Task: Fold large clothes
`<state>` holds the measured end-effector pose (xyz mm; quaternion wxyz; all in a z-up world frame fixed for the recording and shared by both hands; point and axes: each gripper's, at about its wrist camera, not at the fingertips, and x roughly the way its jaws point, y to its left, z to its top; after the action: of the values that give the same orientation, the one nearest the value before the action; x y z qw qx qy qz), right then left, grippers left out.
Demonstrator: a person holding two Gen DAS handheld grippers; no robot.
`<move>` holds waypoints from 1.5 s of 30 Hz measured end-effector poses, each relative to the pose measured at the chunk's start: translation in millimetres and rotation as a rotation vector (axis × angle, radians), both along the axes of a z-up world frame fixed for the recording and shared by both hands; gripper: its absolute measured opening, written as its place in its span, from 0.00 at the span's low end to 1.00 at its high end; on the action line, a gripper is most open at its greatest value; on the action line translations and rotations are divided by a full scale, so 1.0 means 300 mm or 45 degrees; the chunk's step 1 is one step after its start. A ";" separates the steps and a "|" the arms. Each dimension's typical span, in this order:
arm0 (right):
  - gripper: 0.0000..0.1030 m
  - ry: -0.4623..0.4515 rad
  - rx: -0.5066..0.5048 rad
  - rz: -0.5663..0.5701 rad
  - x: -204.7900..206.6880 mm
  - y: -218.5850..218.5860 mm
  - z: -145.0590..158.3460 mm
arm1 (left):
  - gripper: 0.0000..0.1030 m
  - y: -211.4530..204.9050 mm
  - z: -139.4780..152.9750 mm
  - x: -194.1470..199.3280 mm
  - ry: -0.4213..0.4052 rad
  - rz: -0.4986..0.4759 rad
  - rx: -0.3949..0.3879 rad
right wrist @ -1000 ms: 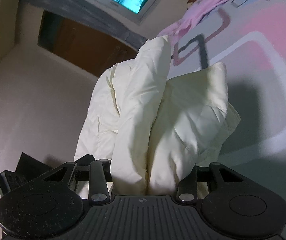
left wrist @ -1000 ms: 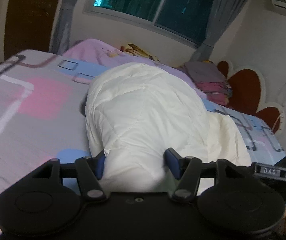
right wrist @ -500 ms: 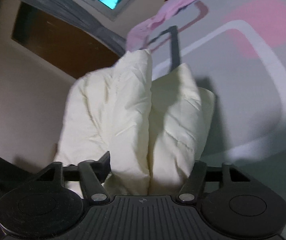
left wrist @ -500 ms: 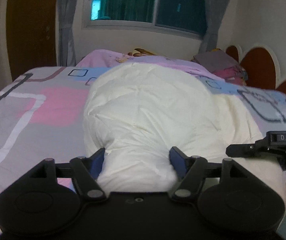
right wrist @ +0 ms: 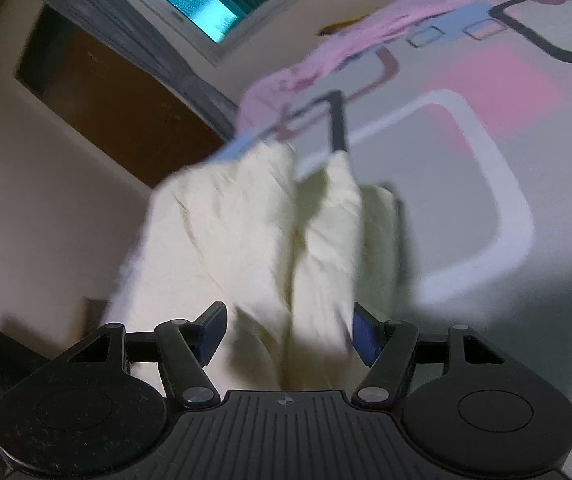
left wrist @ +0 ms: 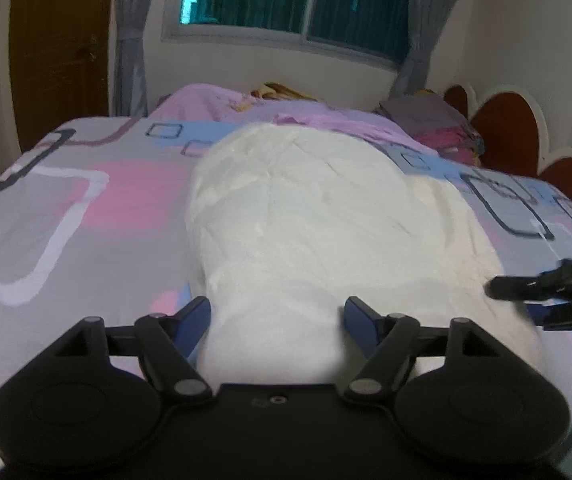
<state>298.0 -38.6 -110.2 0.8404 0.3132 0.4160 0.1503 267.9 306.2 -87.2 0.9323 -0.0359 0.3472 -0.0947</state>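
The big cream-white padded garment (left wrist: 326, 216), soft and puffy like a quilted coat, lies on the bed (left wrist: 46, 216), on a sheet with grey, pink and blue squares. It rests there as a thick, rounded bundle, so I judge one fold is just laid down and the bed carries its weight now.

The left gripper (left wrist: 278, 312) has its jaws around the near end of the bundle. Its jaws have just been opening, and the fabric is between the blue pads (left wrist: 200, 314), which seem to touch it only lightly or not at all. I read this as a release, not a hold.

The right gripper (right wrist: 288, 330) shows the same thing: its jaws have just been opening, two thick layers of the garment (right wrist: 246, 232) stand between them, and a gap is visible at the left pad. In the left view it appears at the right edge, low beside the bundle.

Further back lie a lilac blanket (left wrist: 286, 112) and a pile of folded clothes (left wrist: 442, 128), well apart from the work.
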 end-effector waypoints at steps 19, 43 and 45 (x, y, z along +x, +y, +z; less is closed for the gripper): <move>0.67 -0.064 -0.188 0.003 -0.144 0.041 0.089 | 0.99 -0.037 0.048 -0.057 0.096 0.153 0.059; 0.96 -0.473 -0.455 0.065 -0.940 0.092 0.444 | 1.00 -0.246 0.328 -0.806 -0.066 0.285 0.143; 0.96 -0.487 -0.461 0.057 -0.997 0.093 0.459 | 1.00 -0.258 0.341 -0.863 -0.085 0.268 0.169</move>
<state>-1.2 -10.8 27.6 0.9426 0.1145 0.2764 0.1485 9.1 228.9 15.2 0.9485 -0.0072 0.3157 0.0258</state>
